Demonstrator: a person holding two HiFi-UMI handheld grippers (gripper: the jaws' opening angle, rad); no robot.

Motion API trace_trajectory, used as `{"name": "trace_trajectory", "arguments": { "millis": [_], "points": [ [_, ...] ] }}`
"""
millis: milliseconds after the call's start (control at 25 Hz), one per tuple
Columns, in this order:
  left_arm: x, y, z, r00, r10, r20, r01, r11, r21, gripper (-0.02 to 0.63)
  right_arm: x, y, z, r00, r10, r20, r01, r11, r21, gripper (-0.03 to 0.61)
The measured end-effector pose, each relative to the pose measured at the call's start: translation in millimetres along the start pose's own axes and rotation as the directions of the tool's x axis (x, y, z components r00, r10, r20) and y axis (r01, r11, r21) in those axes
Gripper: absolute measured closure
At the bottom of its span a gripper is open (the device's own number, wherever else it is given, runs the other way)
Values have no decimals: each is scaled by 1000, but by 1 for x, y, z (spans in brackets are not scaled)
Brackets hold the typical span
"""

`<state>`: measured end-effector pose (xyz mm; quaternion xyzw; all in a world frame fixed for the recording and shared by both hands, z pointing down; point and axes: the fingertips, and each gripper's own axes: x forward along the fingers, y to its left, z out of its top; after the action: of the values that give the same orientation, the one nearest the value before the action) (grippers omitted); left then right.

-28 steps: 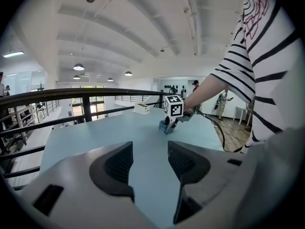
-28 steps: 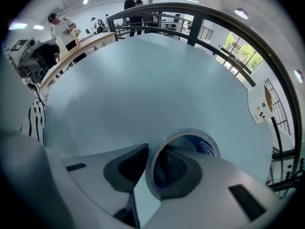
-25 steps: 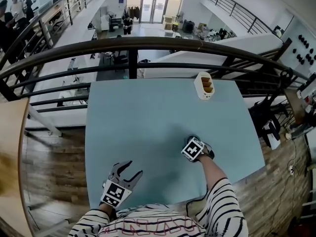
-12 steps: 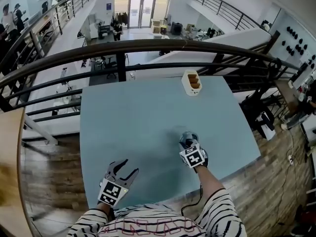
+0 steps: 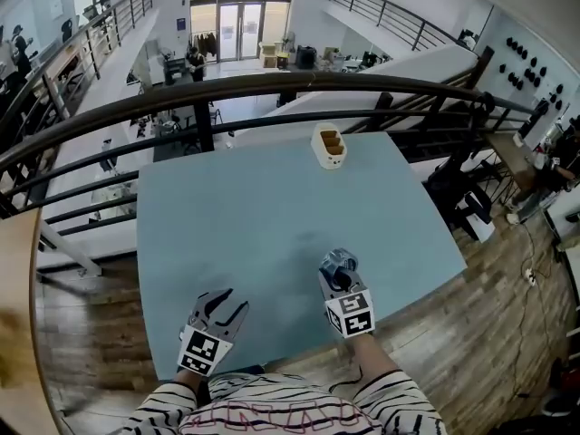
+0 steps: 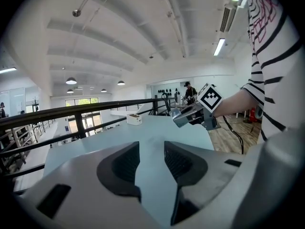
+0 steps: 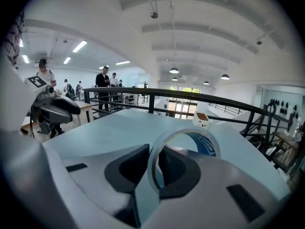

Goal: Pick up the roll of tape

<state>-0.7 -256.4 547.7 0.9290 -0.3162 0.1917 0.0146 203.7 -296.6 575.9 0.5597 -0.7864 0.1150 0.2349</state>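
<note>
right gripper clamped on the roll of tape, clear of the table

we see the right gripper at about five o'clock over the blue table, pinching the roll of tape. left gripper, at seven o'clock, is closing on nothing, with only tabletop showing between its jaws. we judge the pick-up essentially done: the roll looks lifted off the surface, and all that is left is keeping the grip. the roll stands on edge. as a ring it has no real long axis. its hole faces roughly along the jaws toward twelve o'clock, where a white holder sits. one pad seems to be inside the hole, though the wide lens leaves us unsure.
</note>
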Motion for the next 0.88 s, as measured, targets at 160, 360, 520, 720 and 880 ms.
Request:
{"name": "trace_trajectory", "arguments": {
  "millis": [160, 360, 520, 720, 880],
  "points": [
    [-8, -18, 6, 1000, 28, 13, -28, 999, 16, 534, -42, 20, 5, 997, 5, 80, -7, 1000, 27, 505],
    [-27, -35, 14, 997, 58, 47, -59, 998, 18, 578, -93, 44, 13, 986, 23, 165, -29, 999, 34, 505],
    [-44, -48, 13, 994, 85, 63, -86, 996, 2, 586, -128, 61, 10, 978, 27, 208, -36, 999, 39, 505],
    [-61, -73, 11, 993, 90, 70, -90, 996, 0, 588, -162, 75, -6, 974, 24, 223, -40, 997, 67, 505],
    [-69, -90, 11, 994, 88, 72, -88, 996, 1, 588, -181, 82, -20, 974, 17, 226, -38, 995, 90, 505]
  ]
}}
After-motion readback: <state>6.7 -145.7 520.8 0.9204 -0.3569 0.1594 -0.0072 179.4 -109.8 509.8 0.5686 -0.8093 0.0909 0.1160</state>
